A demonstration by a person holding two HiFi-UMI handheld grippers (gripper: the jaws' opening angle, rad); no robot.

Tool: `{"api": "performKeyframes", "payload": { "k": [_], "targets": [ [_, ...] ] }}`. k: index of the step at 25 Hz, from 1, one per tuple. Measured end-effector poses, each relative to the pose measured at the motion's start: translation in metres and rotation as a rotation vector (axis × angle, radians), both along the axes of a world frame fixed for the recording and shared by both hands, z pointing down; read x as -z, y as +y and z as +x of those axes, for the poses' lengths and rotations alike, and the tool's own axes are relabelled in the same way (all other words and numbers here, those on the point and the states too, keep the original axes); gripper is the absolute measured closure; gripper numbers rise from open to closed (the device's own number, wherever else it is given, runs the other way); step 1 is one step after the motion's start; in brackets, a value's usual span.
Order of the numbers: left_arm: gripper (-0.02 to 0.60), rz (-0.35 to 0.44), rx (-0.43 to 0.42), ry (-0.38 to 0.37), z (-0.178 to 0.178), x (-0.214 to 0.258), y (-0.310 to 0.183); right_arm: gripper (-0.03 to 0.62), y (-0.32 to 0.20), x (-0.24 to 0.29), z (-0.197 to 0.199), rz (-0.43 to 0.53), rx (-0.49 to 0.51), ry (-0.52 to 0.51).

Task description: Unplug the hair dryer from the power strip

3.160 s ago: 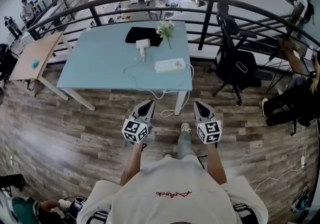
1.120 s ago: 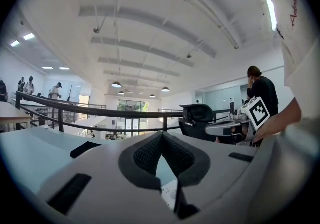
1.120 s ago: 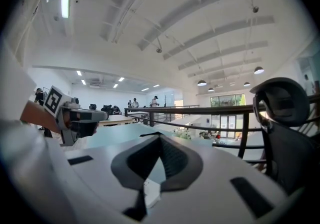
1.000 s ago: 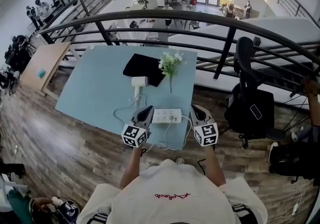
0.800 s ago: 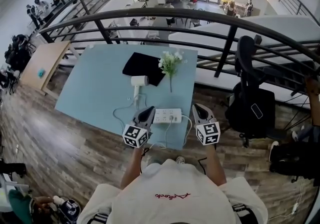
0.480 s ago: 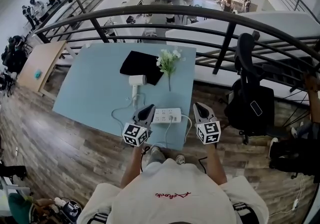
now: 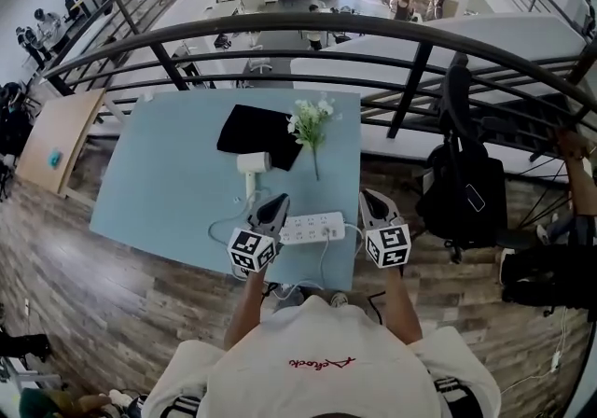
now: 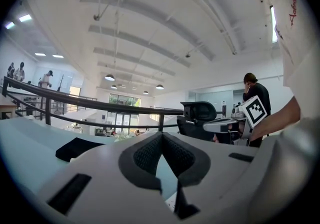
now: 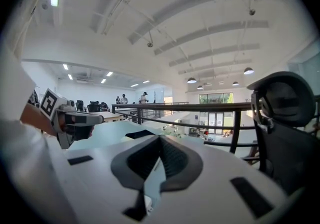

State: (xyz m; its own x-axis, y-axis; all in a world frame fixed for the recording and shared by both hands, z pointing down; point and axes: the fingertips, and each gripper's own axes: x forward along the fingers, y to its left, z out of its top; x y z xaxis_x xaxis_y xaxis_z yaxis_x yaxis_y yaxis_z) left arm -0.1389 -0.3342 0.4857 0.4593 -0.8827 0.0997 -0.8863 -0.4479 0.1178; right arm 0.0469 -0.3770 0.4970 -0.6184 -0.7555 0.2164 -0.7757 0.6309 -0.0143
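Power strip [image 7: 312, 228] lies at the surface's [image 7: 159, 183] near edge, flanked by both tools for easy reach; the hair dryer [image 7: 252, 163] rests just behind it. Left hand-held gripper [image 7: 276, 200] and right hand-held gripper [image 7: 367, 196] are clenched on nothing, since no grasp has begun.

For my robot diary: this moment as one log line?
left gripper: shut, empty | right gripper: shut, empty | power strip: between them
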Motion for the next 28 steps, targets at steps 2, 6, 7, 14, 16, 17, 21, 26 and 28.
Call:
{"api": "performKeyframes", "payload": {
  "k": [2,6,7,14,16,17,21,26,28],
  "targets": [
    [0.573,-0.004,-0.016,0.005,-0.010,-0.001,-0.006,0.577,-0.002,0.001,-0.010,-0.002,-0.013,0.002],
    [0.572,-0.019,-0.038,0.009,-0.027,-0.006,-0.014,0.577,-0.003,0.000,-0.028,-0.010,-0.032,0.007],
    [0.572,-0.023,-0.043,0.010,-0.031,-0.008,-0.016,0.577,-0.005,-0.002,-0.031,-0.012,-0.038,0.009],
    [0.572,-0.067,-0.094,0.004,-0.037,-0.026,-0.025,0.577,-0.005,-0.016,-0.035,-0.047,-0.084,0.019],
    [0.572,-0.083,-0.110,0.001,-0.035,-0.034,-0.025,0.577,-0.002,-0.023,-0.034,-0.063,-0.094,0.022],
    [0.572,-0.091,-0.119,-0.001,-0.034,-0.038,-0.025,0.577,-0.001,-0.027,-0.033,-0.071,-0.099,0.023],
    [0.572,-0.120,-0.154,-0.015,-0.027,-0.054,-0.026,0.577,0.004,-0.042,-0.033,-0.101,-0.110,0.030],
    [0.572,-0.160,-0.187,-0.028,-0.018,-0.075,-0.023,0.577,0.015,-0.064,-0.035,-0.151,-0.109,0.043],
    [0.572,-0.177,-0.201,-0.036,-0.013,-0.084,-0.020,0.577,0.018,-0.072,-0.034,-0.167,-0.109,0.046]
  ]
}}
